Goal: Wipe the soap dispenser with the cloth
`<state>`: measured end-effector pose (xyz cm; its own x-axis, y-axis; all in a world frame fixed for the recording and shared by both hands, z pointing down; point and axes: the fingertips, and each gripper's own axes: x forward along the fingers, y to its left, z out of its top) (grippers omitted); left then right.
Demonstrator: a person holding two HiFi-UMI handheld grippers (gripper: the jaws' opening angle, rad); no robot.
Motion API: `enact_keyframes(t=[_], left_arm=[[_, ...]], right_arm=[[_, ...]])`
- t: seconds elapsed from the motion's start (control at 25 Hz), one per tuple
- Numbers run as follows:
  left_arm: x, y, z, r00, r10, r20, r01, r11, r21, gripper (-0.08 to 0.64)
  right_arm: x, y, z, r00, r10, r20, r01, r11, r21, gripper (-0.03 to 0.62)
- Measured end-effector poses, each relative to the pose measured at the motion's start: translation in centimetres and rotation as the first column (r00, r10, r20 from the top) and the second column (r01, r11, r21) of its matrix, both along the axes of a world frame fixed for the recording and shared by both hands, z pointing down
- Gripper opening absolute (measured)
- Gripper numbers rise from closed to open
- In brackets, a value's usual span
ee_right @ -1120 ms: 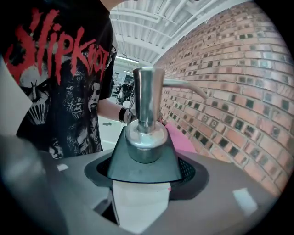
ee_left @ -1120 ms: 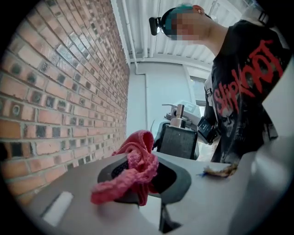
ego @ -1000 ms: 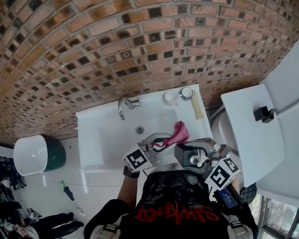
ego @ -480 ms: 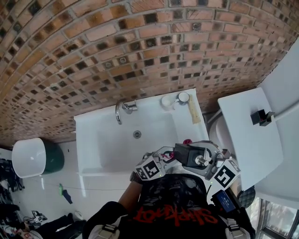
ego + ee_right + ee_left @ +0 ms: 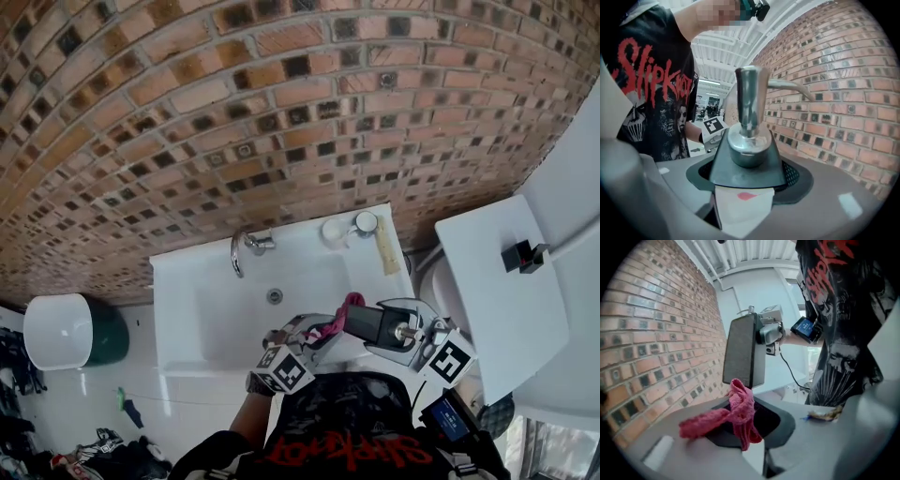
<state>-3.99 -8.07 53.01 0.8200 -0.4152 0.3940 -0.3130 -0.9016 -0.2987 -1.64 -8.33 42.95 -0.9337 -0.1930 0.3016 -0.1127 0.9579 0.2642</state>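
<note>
1. Left gripper (image 5: 740, 430): the fingers are clenched on the pink cloth (image 5: 733, 413). The cloth is bunched between the pads. One tail trails out to the left of the fingers and a loop hangs below them.
2. Cloth contact: the upper fold rises just ahead of the left fingertips. It meets the lower edge of the soap dispenser (image 5: 744, 350).
3. Soap dispenser: the dark rectangular body is held in the air between the two sets of fingertips. It is over the front right part of the white sink (image 5: 206, 300).
4. Right gripper (image 5: 747, 185): the fingers grasp the dispenser body, one on each side. A white label (image 5: 743, 206) with a red drop sits low between them.
5. Pump head (image 5: 749, 103): the chrome part stands just beyond the right fingertips. Its spout points right, toward the brick wall (image 5: 843, 93).
6. Faucet (image 5: 246, 246): it is mounted at the back of the sink, well beyond both sets of fingertips.
</note>
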Motion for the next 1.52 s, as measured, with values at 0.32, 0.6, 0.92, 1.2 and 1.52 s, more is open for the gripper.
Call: enact_keyframes(t=[0.32,0.6,0.92,1.2,1.52], left_arm=[[-4.8,-0.4,-0.9,0.981,-0.195,-0.007,0.195,0.98,-0.037,0.049],[-7.1,-0.6,-0.3,0.947,-0.321,-0.001,0.32,0.946,-0.042,0.049],[-10.3,-0.3,-0.8,0.879,-0.475,-0.036,0.473,0.879,-0.056,0.049],[-11.3,-0.4,-0.5,0.836,-0.549,-0.024,0.545,0.834,-0.081,0.048],[-10.7,-1.3,-1.0,0.843,-0.534,-0.064,0.529,0.845,-0.081,0.049]], right_arm=[[0.4,-3.3,8.9,0.955,0.07,-0.289,-0.086,0.995,-0.042,0.304],[1.2,-10.7,18.1,0.908,0.135,-0.397,-0.187,0.978,-0.097,0.305],[1.7,-19.9,29.6,0.847,0.289,-0.446,-0.417,0.881,-0.222,0.304],[0.4,-24.4,35.7,0.796,0.334,-0.505,-0.489,0.846,-0.211,0.305],[0.7,-25.5,36.9,0.767,0.427,-0.48,-0.597,0.748,-0.288,0.332]])
